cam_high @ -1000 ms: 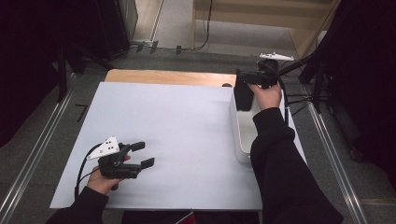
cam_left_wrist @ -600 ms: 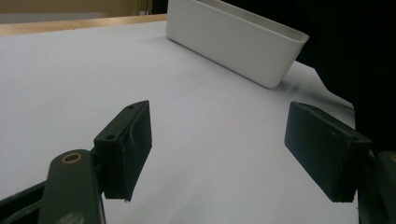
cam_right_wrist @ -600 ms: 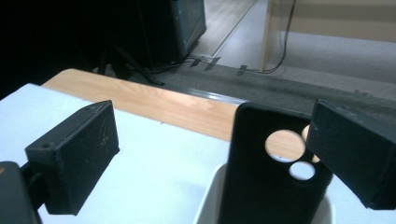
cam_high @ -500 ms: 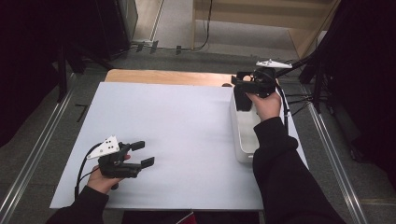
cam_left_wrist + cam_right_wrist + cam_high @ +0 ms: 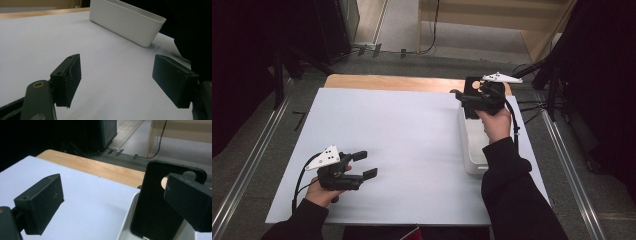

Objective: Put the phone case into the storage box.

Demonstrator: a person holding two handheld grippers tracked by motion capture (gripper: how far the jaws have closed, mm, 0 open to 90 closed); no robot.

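A black phone case (image 5: 160,202) stands upright at the far end of a white bin (image 5: 127,220), its camera hole at the top. My right gripper (image 5: 115,200) is open, its jaws wide apart; the right jaw overlaps the case's upper corner and hides part of it. In the high view the right gripper (image 5: 462,100) hovers over the bin's (image 5: 472,150) far end, beside the case (image 5: 472,86). My left gripper (image 5: 367,165) is open near the front left of the white table sheet (image 5: 402,130), holding nothing.
The left gripper (image 5: 120,82) view shows the bin (image 5: 125,20) standing farther off on the sheet. A wooden strip (image 5: 387,82) runs along the table's far edge. Metal rails (image 5: 252,165) flank the table on both sides.
The right hand and its gripper have shifted slightly toward the bin's far end and turned a little. The left gripper has stayed where it was.
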